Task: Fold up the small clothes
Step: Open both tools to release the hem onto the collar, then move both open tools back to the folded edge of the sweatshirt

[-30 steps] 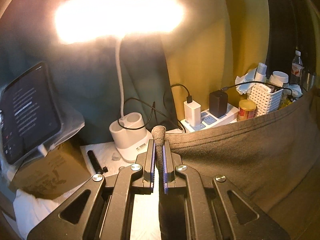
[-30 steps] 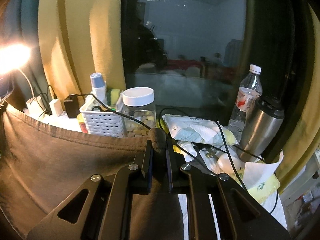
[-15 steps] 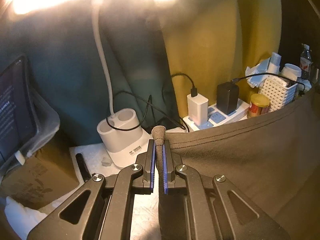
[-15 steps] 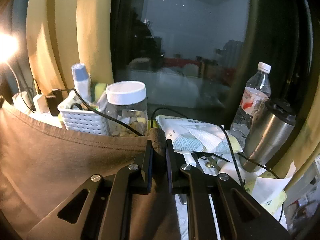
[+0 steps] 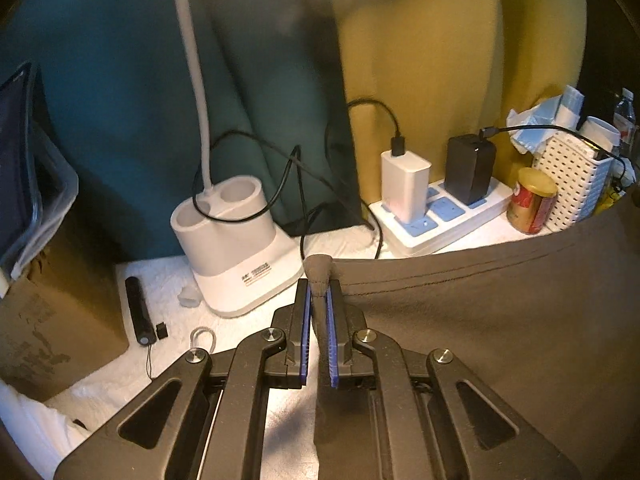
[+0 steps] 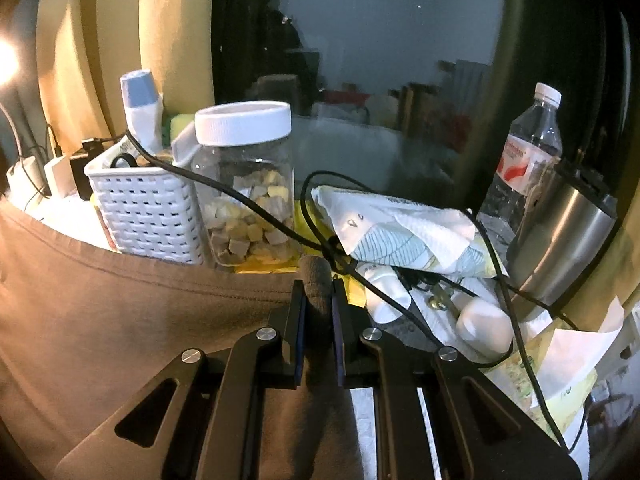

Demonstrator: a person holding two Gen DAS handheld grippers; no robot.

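Brown garment (image 5: pixel 500 320): one hem corner clamped in left gripper (image 5: pixel 319 296), other in right gripper (image 6: pixel 319 300), stretched between.

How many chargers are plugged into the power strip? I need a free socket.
2. A white charger stands at the near end of the power strip, and a black charger sits further along. The brown garment may hide more of the strip.

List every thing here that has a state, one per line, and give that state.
left tongs: shut on the brown garment
right tongs: shut on the brown garment
brown garment: stretched between both tongs
jar: lidded, about half full
water bottle: capped
white charger: plugged in, cable attached
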